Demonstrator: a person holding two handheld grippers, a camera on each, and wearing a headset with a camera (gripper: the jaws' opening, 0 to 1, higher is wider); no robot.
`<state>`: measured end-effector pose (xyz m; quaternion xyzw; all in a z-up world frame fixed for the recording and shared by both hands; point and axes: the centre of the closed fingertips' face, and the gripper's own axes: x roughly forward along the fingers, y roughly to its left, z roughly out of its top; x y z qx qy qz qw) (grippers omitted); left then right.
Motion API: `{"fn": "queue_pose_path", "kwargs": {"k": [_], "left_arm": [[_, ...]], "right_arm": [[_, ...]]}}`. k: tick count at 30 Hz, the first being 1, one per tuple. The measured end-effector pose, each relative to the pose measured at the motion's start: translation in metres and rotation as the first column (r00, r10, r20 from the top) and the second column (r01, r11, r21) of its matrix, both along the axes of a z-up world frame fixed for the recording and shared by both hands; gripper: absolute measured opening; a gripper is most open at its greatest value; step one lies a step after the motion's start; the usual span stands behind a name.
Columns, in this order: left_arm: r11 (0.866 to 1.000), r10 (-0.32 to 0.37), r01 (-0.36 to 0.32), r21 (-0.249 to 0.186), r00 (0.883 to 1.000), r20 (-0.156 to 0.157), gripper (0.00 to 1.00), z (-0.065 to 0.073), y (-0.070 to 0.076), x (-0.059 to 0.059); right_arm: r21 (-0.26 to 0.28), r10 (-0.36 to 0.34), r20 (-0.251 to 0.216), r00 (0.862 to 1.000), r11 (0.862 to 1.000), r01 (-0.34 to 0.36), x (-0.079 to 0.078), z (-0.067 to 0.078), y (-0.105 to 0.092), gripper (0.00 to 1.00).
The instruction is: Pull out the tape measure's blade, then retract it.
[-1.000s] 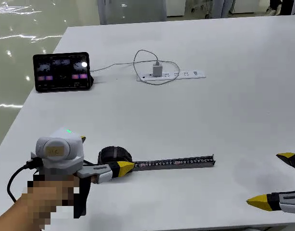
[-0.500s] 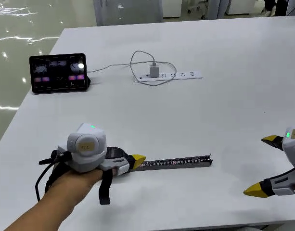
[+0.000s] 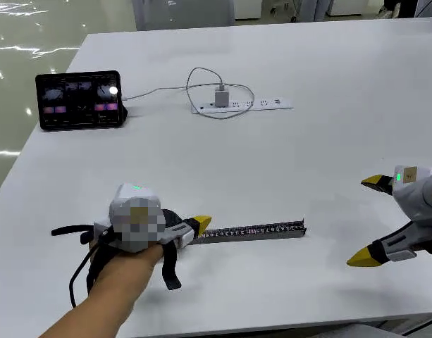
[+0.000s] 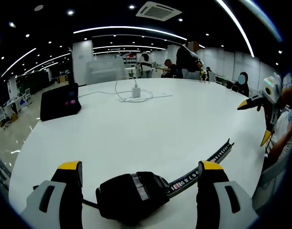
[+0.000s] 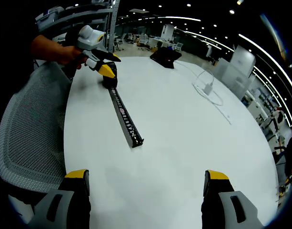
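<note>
- The left gripper's (image 4: 140,168) yellow fingertips (image 4: 69,167) stand apart, one on each side of the black tape measure case (image 4: 131,196). In the left gripper view a narrow gap shows on both sides of the case, so they straddle it without clamping.
- The case lies on the white table (image 3: 307,155), near its front edge.
- The blade (image 3: 251,231) runs out from the case flat along the table toward the right gripper. Its end hook is the part farthest from the case.
- The right gripper (image 3: 367,221) hovers well beyond the blade's end. Its fingertips (image 5: 217,175) are spread wide over bare table, and they are not touching the blade.
- A person's hand (image 3: 124,264) holds the left gripper just behind the case.
- Far across the table from the case, a dark tablet (image 3: 78,100) stands propped up. A white power strip (image 3: 240,105) lies beside it, with a charger (image 3: 221,97) plugged in and a looped cable (image 3: 201,77).
</note>
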<state>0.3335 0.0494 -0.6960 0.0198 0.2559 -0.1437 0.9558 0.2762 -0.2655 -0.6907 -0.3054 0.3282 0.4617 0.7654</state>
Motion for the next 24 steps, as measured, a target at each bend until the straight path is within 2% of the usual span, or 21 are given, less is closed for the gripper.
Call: {"fn": "queue_pose_path", "kwargs": {"k": [2,5,7,9,10,12,13,14,17,20,24], "left_arm": [[1.0,-0.013,0.013,-0.026,0.999,-0.03,0.99,-0.01,-0.003,-0.005],[1.0,-0.003,0.003,-0.014,1.0,-0.026,0.99,-0.015,-0.001,-0.008],[1.0,0.03,-0.03,0.0,1.0,0.009,0.99,-0.013,0.004,-0.007],[0.998,0.061,-0.063,0.02,0.994,0.09,0.99,-0.004,0.011,-0.004],[0.998,0.062,-0.065,0.023,0.992,0.114,0.99,-0.001,0.012,-0.003],[0.998,0.067,-0.069,0.011,0.99,0.124,0.99,0.0,0.011,-0.006],[0.997,0.079,-0.079,-0.002,0.985,0.151,0.99,0.004,0.012,-0.004],[0.996,0.086,-0.085,-0.015,0.983,0.162,0.99,0.006,0.012,-0.004],[0.996,0.085,-0.086,-0.002,0.983,0.163,0.99,0.005,0.011,-0.003],[0.998,0.067,-0.07,0.012,0.989,0.13,0.99,-0.004,0.009,-0.004],[0.997,0.078,-0.08,0.01,0.989,0.123,0.99,-0.009,0.014,-0.002]], "right_arm": [[-0.013,0.018,-0.003,1.0,1.0,-0.018,0.002,-0.001,0.002,0.99],[-0.031,0.047,0.001,0.999,0.998,-0.047,0.005,-0.001,0.006,0.99],[-0.038,0.063,0.003,0.998,0.997,-0.063,0.008,-0.001,0.009,0.99],[-0.049,0.081,-0.003,0.997,0.996,-0.081,0.011,-0.001,0.012,0.99],[-0.055,0.087,-0.003,0.996,0.995,-0.087,0.012,-0.002,0.013,0.99],[-0.055,0.111,-0.002,0.994,0.992,-0.111,0.015,-0.002,0.019,0.99],[-0.06,0.114,-0.004,0.994,0.992,-0.114,0.018,-0.003,0.02,0.99],[-0.063,0.116,-0.006,0.993,0.991,-0.116,0.02,-0.004,0.022,0.99],[-0.065,0.131,-0.009,0.991,0.989,-0.131,0.023,-0.007,0.028,0.99],[-0.065,0.148,-0.02,0.989,0.987,-0.149,0.026,-0.011,0.035,0.99],[-0.068,0.18,-0.058,0.982,0.981,-0.183,0.028,-0.023,0.045,0.99]]}}
